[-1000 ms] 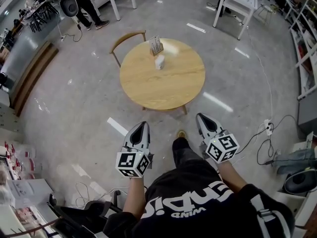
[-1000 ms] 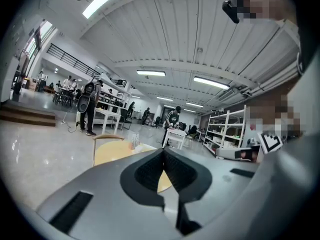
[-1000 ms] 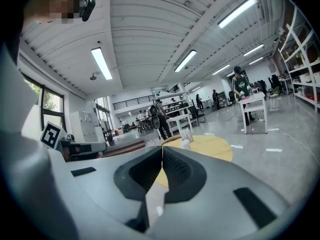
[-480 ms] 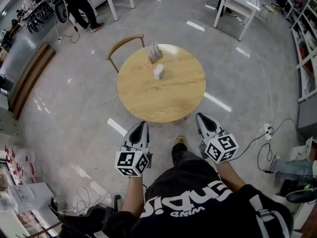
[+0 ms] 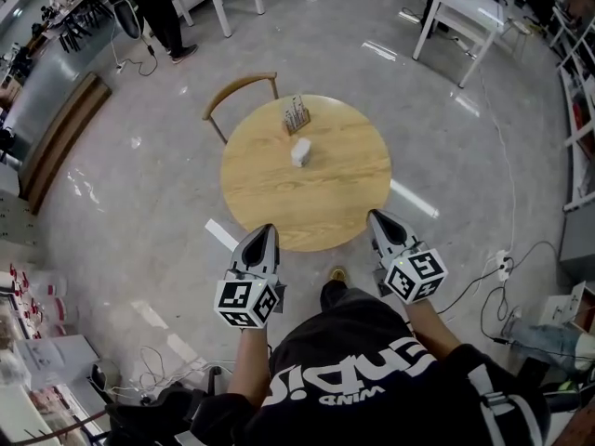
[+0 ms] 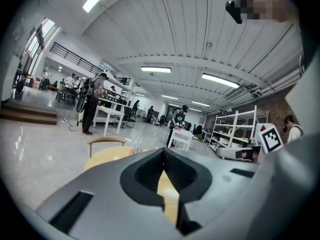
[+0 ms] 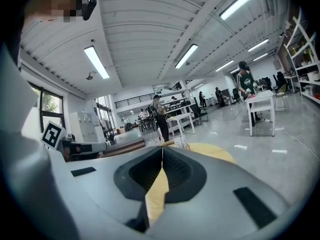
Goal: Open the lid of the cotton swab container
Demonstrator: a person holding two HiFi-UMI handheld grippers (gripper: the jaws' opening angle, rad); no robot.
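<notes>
A small white cotton swab container point(image 5: 300, 151) stands on the round wooden table point(image 5: 270, 193), past its middle. In the head view my left gripper point(image 5: 265, 230) is shut and empty, held at the table's near edge on the left. My right gripper point(image 5: 376, 216) is shut and empty too, at the near edge on the right. Both are well short of the container. In the left gripper view the left gripper point(image 6: 163, 151) has its jaws pressed together with the table point(image 6: 107, 156) beyond. In the right gripper view the right gripper point(image 7: 162, 151) looks the same, with the table point(image 7: 215, 151) beyond.
A clear holder with upright sticks point(image 5: 297, 114) stands at the table's far side. A wooden chair point(image 5: 237, 91) is tucked in behind the table. White desks point(image 5: 465, 17) and a standing person point(image 5: 163, 7) are farther off. Cables point(image 5: 493, 277) lie on the floor at the right.
The table has come a little nearer and lower in the head view. Both grippers stay shut and keep their places in front of the body.
</notes>
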